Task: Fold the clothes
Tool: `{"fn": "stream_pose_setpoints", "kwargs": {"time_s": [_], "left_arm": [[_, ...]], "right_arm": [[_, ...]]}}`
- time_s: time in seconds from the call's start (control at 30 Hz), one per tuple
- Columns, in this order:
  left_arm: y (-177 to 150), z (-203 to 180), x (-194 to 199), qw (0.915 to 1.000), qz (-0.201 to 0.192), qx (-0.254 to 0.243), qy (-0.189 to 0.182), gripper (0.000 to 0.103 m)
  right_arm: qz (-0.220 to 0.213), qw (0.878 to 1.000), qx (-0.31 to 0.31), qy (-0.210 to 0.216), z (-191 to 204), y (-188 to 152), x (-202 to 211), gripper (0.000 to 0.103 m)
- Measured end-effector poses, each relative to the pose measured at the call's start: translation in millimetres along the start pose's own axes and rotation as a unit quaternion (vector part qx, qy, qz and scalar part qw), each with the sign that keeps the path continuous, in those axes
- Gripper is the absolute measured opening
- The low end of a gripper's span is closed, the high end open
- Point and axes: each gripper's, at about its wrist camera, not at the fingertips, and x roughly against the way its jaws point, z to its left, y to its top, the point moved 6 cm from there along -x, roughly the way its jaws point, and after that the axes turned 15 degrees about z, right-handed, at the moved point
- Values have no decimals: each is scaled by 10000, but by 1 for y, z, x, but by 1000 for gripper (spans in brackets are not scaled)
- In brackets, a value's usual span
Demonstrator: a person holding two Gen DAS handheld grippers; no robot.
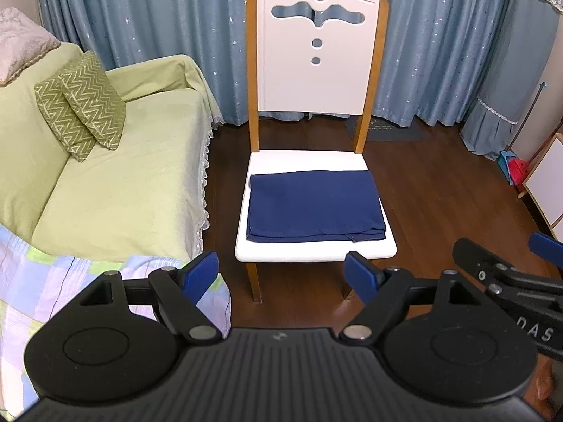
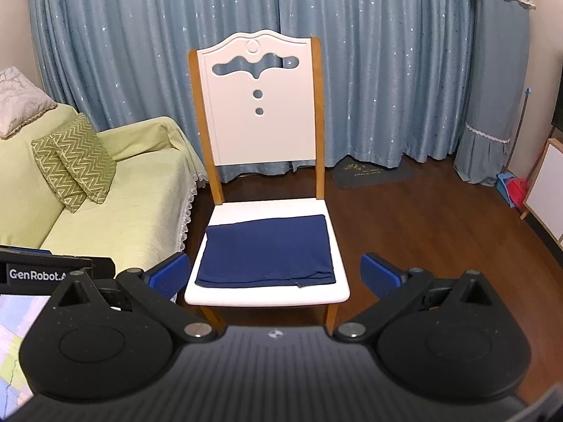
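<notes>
A navy blue garment (image 1: 315,207) lies folded flat in a rectangle on the white seat of a chair (image 1: 292,251); it also shows in the right wrist view (image 2: 267,251) on the same chair (image 2: 267,297). My left gripper (image 1: 281,274) is open and empty, held back in front of the chair's front edge. My right gripper (image 2: 274,274) is open and empty, also short of the seat; its body shows at the right of the left wrist view (image 1: 506,277).
A sofa (image 1: 116,183) with a light green cover and two zigzag cushions (image 1: 84,105) stands left of the chair. A pastel checked cloth (image 1: 31,288) lies at lower left. Blue curtains hang behind. A white cabinet (image 1: 549,183) stands at the right on dark wood floor.
</notes>
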Motion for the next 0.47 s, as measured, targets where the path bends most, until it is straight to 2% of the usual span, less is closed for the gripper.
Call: {"fn": "stream_pose_setpoints", "kwargs": {"time_s": [0.23,0.4,0.47], "left_arm": [[12,-15,-5,9996,-69,-266,-24,85],[19,-18,-6,9991,-204,-366,18,85],[23,-18,-8,9992,-145,-361,-11,86]], "right_arm": [[-49,9997,-229,-30,-13,9,0,102],[-32,9999,-103,-110,-12,10,-4,102],[-46,9999,-35,-141,-10,11,-5,102]]}}
